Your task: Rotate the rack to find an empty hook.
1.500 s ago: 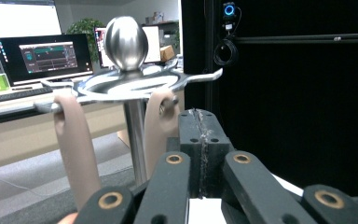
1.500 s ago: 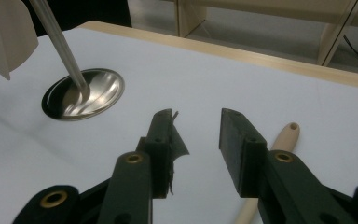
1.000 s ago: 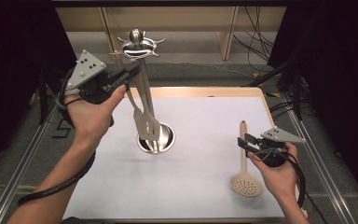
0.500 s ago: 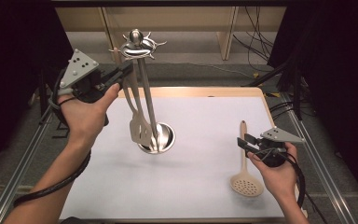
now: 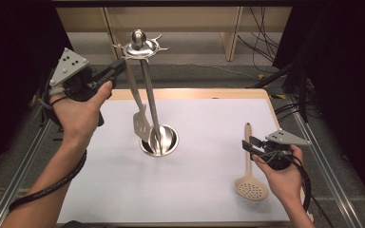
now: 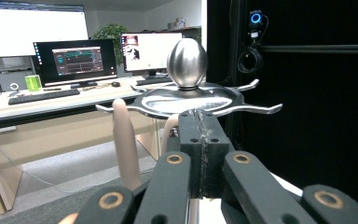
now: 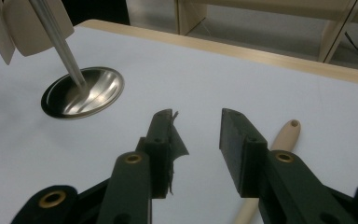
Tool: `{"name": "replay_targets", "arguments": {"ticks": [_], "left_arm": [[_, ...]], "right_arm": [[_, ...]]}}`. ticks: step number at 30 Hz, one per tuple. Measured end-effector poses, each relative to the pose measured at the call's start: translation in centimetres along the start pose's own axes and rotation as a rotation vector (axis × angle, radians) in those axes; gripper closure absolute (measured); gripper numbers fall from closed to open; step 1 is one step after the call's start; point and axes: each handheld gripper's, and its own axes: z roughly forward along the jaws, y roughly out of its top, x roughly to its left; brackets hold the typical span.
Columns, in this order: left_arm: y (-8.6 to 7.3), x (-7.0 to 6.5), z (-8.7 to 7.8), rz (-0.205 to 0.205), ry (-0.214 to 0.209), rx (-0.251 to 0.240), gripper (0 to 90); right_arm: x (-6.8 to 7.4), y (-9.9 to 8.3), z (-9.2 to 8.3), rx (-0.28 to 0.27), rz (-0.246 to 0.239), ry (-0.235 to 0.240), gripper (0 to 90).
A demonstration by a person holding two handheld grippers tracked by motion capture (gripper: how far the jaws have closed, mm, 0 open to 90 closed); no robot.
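The left hand-held gripper – jaws closed – is at the rack, hanging the spatula. The right hand-held gripper waits open over the slotted spoon – seemingly next to be gripped and lifted.

Both black tongs, left tongs and right tongs, carry brass-ringed rivets, grey three-cornered dotted plates and trailing black cables over bare forearms.

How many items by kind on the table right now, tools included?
Utensil stand: 1
Slotted turner hanging on the stand: 1
Skimmer spoon lying on the table: 1
Tools: 2, left tool and right tool
Total: 5
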Motion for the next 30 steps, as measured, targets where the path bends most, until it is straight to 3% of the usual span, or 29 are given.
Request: {"name": "replay_targets", "arguments": {"ticks": [13,17,20,24,25,27,30], "left_arm": [[0.2,1.0,0.2,0.001,0.02,0.004,89.2],[0.2,1.1,0.2,0.004,0.026,0.008,89.2],[0.2,1.3,0.3,0.0,0.025,0.005,89.2],[0.0,1.2,0.1,0.002,0.024,-0.001,88.9],[-0.1,1.2,0.1,0.001,0.024,-0.002,88.1],[-0.3,1.2,-0.2,0.006,0.022,-0.014,84.2],[-0.9,1.1,-1.0,0.017,0.028,-0.035,76.5]], "right_arm": [[-0.2,0.0,0.1,-0.004,-0.011,0.007,65.6],[0.0,0.0,-0.1,0.013,0.015,-0.009,65.5],[-0.3,0.0,-0.1,0.004,-0.011,-0.015,65.5],[-0.2,0.0,0.0,0.001,0.015,-0.01,65.4],[-0.5,0.0,0.1,0.0,-0.003,-0.002,65.2],[-0.3,0.1,-0.1,0.032,0.044,-0.014,65.1],[-0.6,0.1,-0.1,0.037,0.06,-0.016,64.6]]}}
